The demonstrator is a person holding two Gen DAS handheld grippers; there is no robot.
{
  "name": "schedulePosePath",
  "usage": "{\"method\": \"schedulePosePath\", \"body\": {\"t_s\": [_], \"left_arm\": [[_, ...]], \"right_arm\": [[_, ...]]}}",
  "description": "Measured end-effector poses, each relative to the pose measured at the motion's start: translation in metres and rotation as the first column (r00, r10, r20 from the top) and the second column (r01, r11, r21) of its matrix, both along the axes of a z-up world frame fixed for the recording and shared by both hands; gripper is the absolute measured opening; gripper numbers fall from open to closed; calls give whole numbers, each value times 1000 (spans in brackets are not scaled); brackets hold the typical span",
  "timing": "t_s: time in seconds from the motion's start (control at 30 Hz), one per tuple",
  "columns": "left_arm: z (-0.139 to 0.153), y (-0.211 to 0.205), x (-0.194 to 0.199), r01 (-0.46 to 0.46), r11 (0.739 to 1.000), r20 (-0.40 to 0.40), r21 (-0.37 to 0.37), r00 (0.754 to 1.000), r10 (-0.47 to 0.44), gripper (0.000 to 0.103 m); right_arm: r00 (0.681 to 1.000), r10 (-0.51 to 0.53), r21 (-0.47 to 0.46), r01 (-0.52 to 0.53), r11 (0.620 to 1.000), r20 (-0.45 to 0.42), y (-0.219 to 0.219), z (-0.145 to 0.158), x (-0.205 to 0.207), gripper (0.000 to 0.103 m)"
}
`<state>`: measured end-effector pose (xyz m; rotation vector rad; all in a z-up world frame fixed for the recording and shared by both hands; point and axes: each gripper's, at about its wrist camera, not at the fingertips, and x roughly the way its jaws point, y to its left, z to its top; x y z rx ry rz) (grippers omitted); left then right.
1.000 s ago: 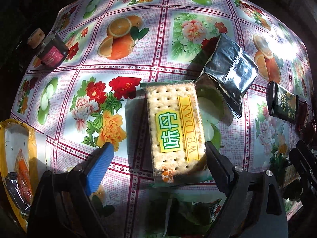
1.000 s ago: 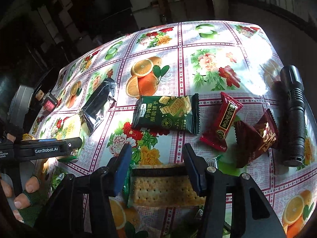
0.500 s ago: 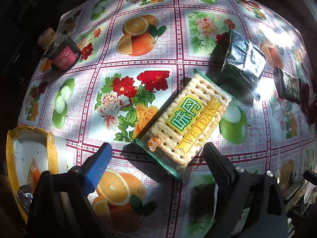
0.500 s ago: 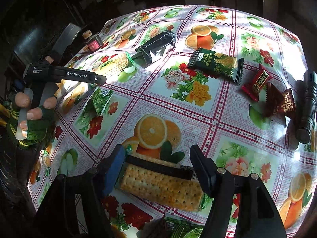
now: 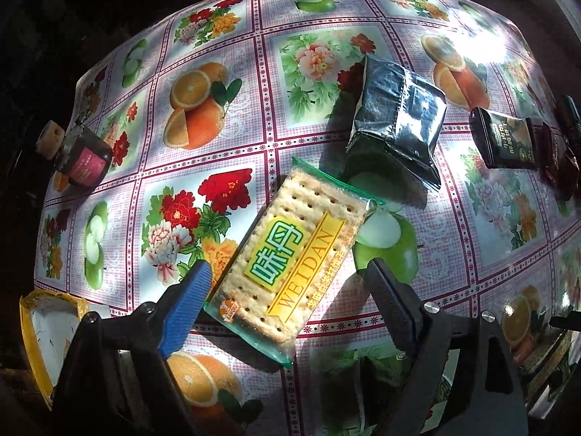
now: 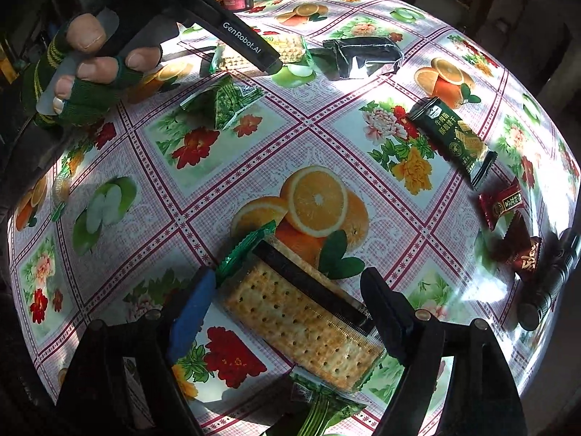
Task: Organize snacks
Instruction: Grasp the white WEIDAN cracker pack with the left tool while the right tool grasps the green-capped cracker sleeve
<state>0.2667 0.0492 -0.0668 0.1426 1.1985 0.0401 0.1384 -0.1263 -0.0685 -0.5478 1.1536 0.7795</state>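
A clear WEIDAN cracker pack (image 5: pixel 297 265) lies slanted on the flowered tablecloth (image 5: pixel 225 152). My left gripper (image 5: pixel 287 290) points down over its near end. Its jaws are closing around the pack, with a gap still showing at the right finger (image 5: pixel 388 305). A second cracker pack (image 6: pixel 301 312) with green ends lies flat and diagonal between the fingers of my right gripper (image 6: pixel 287 290). Those jaws are opening and no pad presses on it. In the right wrist view a hand in a green fingerless glove (image 6: pixel 90 72) holds the left gripper's body (image 6: pixel 218 25).
A silver foil pouch (image 5: pixel 395 134), a dark green biscuit pack (image 6: pixel 450 134), two red candies (image 6: pixel 501 203), a black flashlight (image 6: pixel 548 283) and a green snack packet (image 6: pixel 221 101) lie around. A dark jar (image 5: pixel 83 160) stands far left. A yellow bag (image 5: pixel 47 330) sits at the table's near left edge.
The right gripper carried its cracker pack leftward across the table, rolled, and spread its jaws off it. The left gripper rolled and its jaws narrowed around the WEIDAN pack.
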Motion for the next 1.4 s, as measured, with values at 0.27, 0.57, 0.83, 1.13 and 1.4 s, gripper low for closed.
{"method": "schedulePosePath", "body": {"t_s": [0.27, 0.57, 0.83, 1.13, 1.4], "left_arm": [[4, -22, -10, 53, 999, -11, -5, 999, -53, 74], [6, -22, -18, 63, 998, 9, 7, 998, -63, 64], [4, -13, -62, 55, 998, 2, -9, 999, -55, 61], [4, -11, -72, 51, 999, 2, 2, 999, -51, 61], [4, -14, -80, 44, 999, 20, 3, 999, -44, 57]], "right_arm": [[999, 38, -65, -39, 997, -15, -5, -6, -19, 87], [997, -67, -60, 65, 996, -31, -38, -7, -11, 85], [979, -186, 118, 196, 974, -88, -39, 9, 8, 73], [1000, 29, -284, -28, 958, 1, -67, 4, -10, 79], [988, -153, -26, 153, 988, -3, -65, 10, -14, 46]]}}
